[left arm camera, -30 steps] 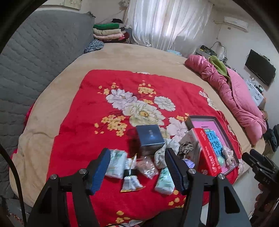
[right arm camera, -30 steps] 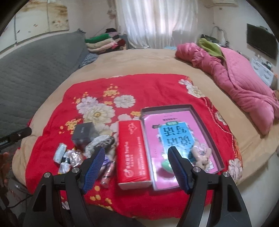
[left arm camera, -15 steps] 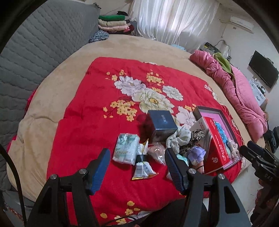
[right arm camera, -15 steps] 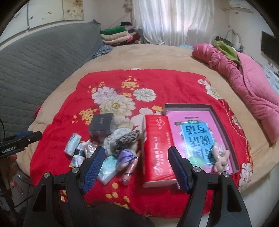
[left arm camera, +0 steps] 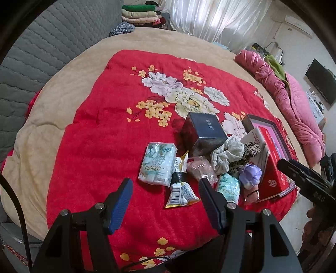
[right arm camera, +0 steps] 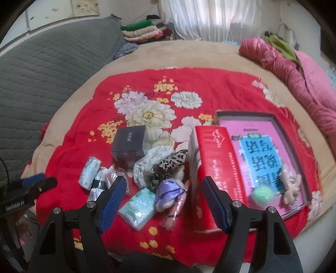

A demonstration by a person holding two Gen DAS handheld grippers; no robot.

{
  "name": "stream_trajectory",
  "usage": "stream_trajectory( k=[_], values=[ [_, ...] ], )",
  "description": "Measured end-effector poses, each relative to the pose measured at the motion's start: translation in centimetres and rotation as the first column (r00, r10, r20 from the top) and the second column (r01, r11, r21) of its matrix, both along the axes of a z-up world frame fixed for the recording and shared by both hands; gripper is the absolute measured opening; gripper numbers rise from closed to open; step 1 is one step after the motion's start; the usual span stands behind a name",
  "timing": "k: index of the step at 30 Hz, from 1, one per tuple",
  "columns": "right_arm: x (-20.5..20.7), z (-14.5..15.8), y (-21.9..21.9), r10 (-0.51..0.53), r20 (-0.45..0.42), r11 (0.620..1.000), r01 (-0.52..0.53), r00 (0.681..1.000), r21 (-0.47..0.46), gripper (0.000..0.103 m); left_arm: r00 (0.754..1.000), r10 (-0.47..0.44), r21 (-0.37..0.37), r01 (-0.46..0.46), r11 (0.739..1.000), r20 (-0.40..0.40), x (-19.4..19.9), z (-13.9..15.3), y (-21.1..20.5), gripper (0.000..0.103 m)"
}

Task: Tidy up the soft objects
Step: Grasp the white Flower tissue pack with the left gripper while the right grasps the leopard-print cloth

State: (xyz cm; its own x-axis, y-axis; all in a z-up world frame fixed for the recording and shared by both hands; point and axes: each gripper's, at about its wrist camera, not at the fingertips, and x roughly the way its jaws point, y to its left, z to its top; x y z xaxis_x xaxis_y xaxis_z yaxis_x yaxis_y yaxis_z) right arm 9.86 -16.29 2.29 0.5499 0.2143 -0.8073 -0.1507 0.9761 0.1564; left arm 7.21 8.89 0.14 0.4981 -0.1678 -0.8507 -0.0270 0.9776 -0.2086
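Observation:
A heap of small items lies on the red floral blanket (left arm camera: 109, 117): a "Flower" tissue pack (left arm camera: 157, 166), a snack sachet (left arm camera: 180, 191), a pale scrunchie (left arm camera: 226, 153), a leopard scrunchie (left arm camera: 250, 151), a purple scrunchie (left arm camera: 251, 173) and a second tissue pack (left arm camera: 229, 187). My left gripper (left arm camera: 166, 189) hovers open above the sachet, holding nothing. My right gripper (right arm camera: 164, 197) is open and empty over the purple scrunchie (right arm camera: 168, 191) and the tissue pack (right arm camera: 140, 205). A green ball (right arm camera: 262, 194) and a small plush bear (right arm camera: 292, 184) lie in the dark tray (right arm camera: 279, 126).
A dark blue box (left arm camera: 204, 132) stands behind the heap. A red tissue box (right arm camera: 220, 172) lies against the tray's left side, and a pink book (right arm camera: 262, 155) lines the tray. A pink quilt (left arm camera: 294, 109) is bunched at the right; folded clothes (left arm camera: 140, 14) are stacked at the back.
Both grippers have come down and nearer to the heap. The right gripper has shifted left, from over the tray to over the scrunchies. Jaws unchanged.

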Motion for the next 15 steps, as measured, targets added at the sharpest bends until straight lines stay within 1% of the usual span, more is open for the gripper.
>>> stream_trajectory(
  k=[3,5,6,7,11,13,14,15],
  values=[
    [1.1,-1.1,0.4,-0.016,-0.018,1.0,0.016,1.0,-0.008,0.076,1.0,-0.003,-0.005,0.002,1.0,-0.013,0.3,-0.7,0.0,0.064],
    [1.7,-1.7,0.5,-0.023,-0.032,1.0,0.023,0.999,0.002,0.069,1.0,0.001,-0.004,-0.001,1.0,-0.022,0.6,-1.3,0.1,0.064],
    [2.1,-2.0,0.5,-0.031,-0.042,0.999,0.032,0.999,0.013,0.062,0.999,0.004,-0.007,-0.004,1.0,-0.034,0.8,-1.7,0.1,0.064],
    [2.5,-2.4,0.4,-0.04,-0.057,0.999,0.042,0.998,0.034,0.059,0.999,0.005,-0.01,-0.005,1.0,-0.038,0.9,-1.9,0.2,0.064],
    [3.8,-3.6,0.4,-0.07,-0.098,0.994,0.078,0.993,0.076,0.058,0.998,0.01,-0.014,-0.01,1.0,-0.055,1.4,-2.9,0.3,0.064],
    [4.4,-4.0,0.5,-0.095,-0.105,0.993,0.102,0.99,0.063,0.057,0.998,0.01,-0.019,-0.011,1.0,-0.062,1.7,-3.3,0.4,0.064],
    [4.6,-4.3,0.4,-0.11,-0.111,0.991,0.117,0.988,0.062,0.056,0.998,0.014,-0.02,-0.015,1.0,-0.064,1.8,-3.5,0.5,0.064],
    [4.8,-4.5,0.4,-0.121,-0.119,0.99,0.129,0.986,0.061,0.05,0.997,0.019,-0.019,-0.021,1.0,-0.071,2.1,-3.8,0.6,0.064]
  ],
)
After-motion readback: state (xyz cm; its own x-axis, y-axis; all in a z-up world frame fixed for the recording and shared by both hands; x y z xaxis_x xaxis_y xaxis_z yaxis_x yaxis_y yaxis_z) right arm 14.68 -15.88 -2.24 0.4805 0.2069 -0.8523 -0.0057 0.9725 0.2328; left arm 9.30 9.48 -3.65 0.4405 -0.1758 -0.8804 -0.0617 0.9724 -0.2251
